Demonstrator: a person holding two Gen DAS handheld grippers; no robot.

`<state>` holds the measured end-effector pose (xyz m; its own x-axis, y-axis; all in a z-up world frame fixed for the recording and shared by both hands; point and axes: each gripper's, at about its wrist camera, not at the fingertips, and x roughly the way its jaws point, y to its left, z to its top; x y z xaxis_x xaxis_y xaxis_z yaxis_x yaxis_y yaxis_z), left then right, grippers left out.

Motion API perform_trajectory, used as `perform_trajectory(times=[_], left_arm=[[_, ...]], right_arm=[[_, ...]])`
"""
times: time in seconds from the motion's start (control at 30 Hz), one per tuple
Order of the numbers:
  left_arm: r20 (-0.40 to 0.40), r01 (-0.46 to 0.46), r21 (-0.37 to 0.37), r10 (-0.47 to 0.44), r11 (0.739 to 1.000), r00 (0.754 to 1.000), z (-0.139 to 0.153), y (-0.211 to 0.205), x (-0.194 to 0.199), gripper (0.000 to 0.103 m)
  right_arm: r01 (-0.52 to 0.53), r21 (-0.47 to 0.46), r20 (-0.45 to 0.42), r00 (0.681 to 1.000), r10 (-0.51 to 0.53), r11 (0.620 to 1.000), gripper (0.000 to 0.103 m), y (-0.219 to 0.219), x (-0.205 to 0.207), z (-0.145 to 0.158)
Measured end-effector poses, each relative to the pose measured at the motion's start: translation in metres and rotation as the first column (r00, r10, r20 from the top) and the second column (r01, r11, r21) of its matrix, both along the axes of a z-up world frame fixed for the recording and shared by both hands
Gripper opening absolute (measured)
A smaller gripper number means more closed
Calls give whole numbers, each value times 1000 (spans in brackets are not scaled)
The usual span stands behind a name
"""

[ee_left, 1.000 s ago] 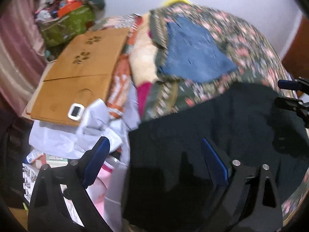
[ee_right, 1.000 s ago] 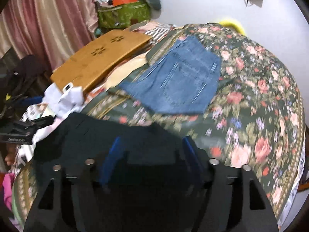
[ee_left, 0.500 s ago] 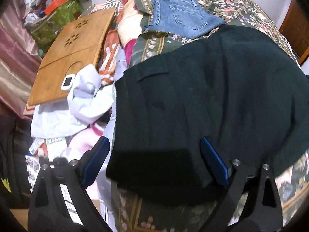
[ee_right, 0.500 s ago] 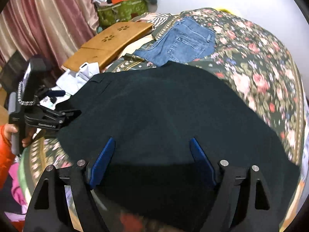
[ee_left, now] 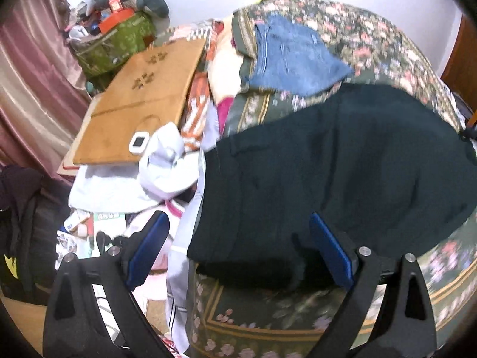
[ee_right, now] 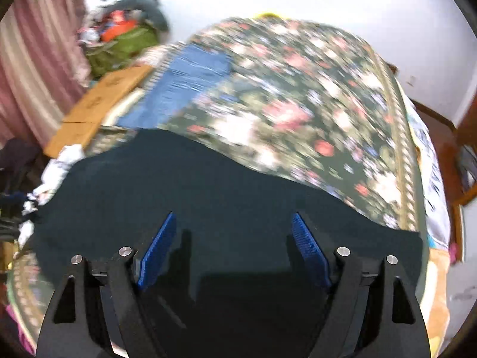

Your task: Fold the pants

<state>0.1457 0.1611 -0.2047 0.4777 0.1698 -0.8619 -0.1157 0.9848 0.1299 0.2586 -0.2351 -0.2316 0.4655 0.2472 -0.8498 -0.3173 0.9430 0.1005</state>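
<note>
your left gripper (ee_left: 238,250) hangs over near left corner of dark pants (ee_left: 342,167), fingers spread wide, gripping nothing. right gripper (ee_right: 234,250) same: blue pads (ee_right: 156,250) apart above cloth, nothing clamped. pants lie flat across near edge of floral bedspread (ee_right: 298,104), left edge overhanging toward white garments (ee_left: 167,176). folded jeans (ee_left: 295,56) just beyond far edge. risks: pinch only top layer and fold skews; drag hem and pants slide off bed; blurred right view suggests fast motion, easy to miss edge.
</note>
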Motion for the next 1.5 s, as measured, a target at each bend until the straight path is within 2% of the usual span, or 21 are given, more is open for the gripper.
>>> perform_trajectory(times=[0.07, 0.1, 0.17, 0.37, 0.53, 0.6, 0.67, 0.73, 0.87, 1.0, 1.2, 1.37, 1.43, 1.5], left_arm=[[16, 2, 8, -2, 1000, 1000, 8, -9, 7, 96], [21, 8, 9, -8, 1000, 1000, 12, -16, 13, 96], [27, 26, 13, -26, 1000, 999, 18, -31, 24, 96], [12, 135, 1, -135, 991, 991, 22, -100, 66, 96], [-40, 240, 10, -240, 971, 970, 8, -156, 90, 96], [-71, 287, 39, -284, 957, 956, -1, -180, 98, 96], [-85, 335, 74, -329, 939, 940, -6, -202, 103, 96], [-88, 369, 103, -361, 924, 928, -8, -219, 107, 96], [-126, 462, 129, -447, 877, 885, -16, -257, 116, 96], [-138, 512, 195, -494, 836, 859, -21, -288, 120, 96], [-151, 531, 204, -510, 822, 847, -25, -310, 127, 96], [-158, 530, 143, -509, 836, 846, -29, -317, 135, 96], [-156, 527, 122, -508, 841, 847, -30, -319, 138, 96], [-150, 523, 108, -507, 845, 849, -31, -319, 140, 96]], right_arm=[[7, 3, -61, 998, -7, 1000, 77, -14, -2, -16], [10, 66, -79, 997, -5, 998, 77, -25, -6, -20], [29, 109, -95, 995, -19, 994, 77, -37, -14, -20], [15, 141, -54, 998, -7, 990, 80, -68, -53, -14], [107, 182, -7, 994, -108, 977, 80, -109, -86, 0], [174, 237, -3, 984, -178, 956, 81, -129, -98, 3], [278, 289, -21, 958, -285, 916, 81, -154, -111, 1], [344, 321, -49, 936, -347, 882, 81, -170, -121, -5], [419, 378, -121, 907, -405, 826, 81, -189, -136, -23], [485, 404, -198, 874, -443, 776, 81, -201, -135, -45], [534, 457, -288, 845, -450, 711, 81, -209, -121, -70], [524, 484, -289, 852, -437, 701, 80, -208, -104, -76], [514, 471, -289, 858, -425, 717, 72, -207, -99, -75], [513, 458, -276, 858, -433, 726, 42, -210, -95, -75]])
